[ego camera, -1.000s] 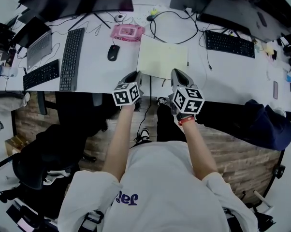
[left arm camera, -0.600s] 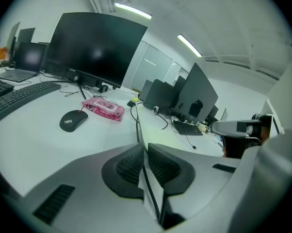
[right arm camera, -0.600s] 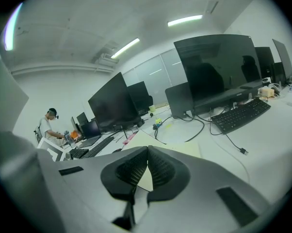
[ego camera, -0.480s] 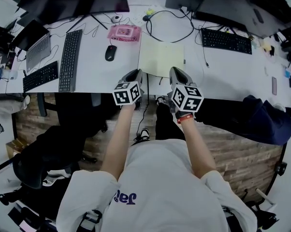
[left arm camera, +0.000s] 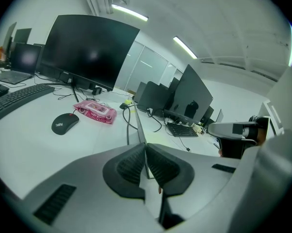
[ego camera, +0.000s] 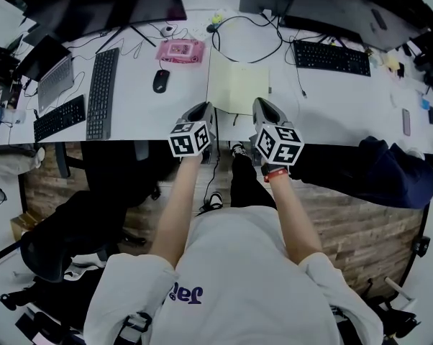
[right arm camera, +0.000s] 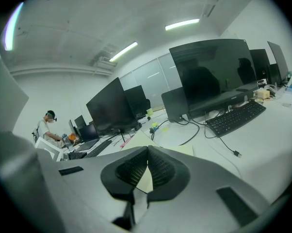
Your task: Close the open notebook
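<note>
Pinching nothing, your left gripper (ego camera: 205, 112) has just been closing to touching tips, your right gripper (ego camera: 264, 111) is clenched empty too, forearms parallel, pointing up-frame at the notebook (ego camera: 238, 86).

Person seen from above. White short-sleeved T-shirt (ego camera: 238, 264) with loose sleeves (ego camera: 123, 293) ending above the elbows; dark blue lettering (ego camera: 188, 294) on its front; red band (ego camera: 276, 176) at the right wrist; dark trousers (ego camera: 247, 187); dark shoe with white trim (ego camera: 213, 201).
</note>
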`<state>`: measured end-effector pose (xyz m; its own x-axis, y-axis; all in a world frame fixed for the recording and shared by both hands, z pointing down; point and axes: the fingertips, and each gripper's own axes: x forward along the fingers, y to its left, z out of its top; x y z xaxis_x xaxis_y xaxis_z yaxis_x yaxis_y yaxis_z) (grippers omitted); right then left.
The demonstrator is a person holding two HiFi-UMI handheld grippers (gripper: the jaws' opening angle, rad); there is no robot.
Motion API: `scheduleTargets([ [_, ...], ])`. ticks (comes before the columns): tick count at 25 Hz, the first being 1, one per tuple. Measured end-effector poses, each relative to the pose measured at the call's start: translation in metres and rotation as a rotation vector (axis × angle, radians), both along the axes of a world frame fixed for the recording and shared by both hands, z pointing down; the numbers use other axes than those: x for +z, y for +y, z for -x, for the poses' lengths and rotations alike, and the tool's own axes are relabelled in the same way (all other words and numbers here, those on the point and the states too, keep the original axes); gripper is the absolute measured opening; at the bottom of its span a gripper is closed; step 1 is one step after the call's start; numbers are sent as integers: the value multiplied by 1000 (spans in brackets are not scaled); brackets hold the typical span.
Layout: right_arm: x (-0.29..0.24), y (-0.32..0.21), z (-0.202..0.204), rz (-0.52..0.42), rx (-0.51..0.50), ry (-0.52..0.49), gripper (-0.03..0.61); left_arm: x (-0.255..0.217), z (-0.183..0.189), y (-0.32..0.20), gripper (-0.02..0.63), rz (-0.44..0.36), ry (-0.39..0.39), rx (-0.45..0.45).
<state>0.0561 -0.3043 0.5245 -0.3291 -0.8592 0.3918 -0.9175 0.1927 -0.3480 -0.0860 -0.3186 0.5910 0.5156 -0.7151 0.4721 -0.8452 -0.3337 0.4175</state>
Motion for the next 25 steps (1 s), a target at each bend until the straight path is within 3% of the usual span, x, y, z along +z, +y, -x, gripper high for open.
scheduleTargets([
  [13, -3, 8, -12, -7, 38, -4, 15, -8, -16, 2, 29, -5, 25, -6],
  [25, -4, 17, -25, -8, 82, -16, 15, -15, -35, 6, 31, -36, 0, 27],
])
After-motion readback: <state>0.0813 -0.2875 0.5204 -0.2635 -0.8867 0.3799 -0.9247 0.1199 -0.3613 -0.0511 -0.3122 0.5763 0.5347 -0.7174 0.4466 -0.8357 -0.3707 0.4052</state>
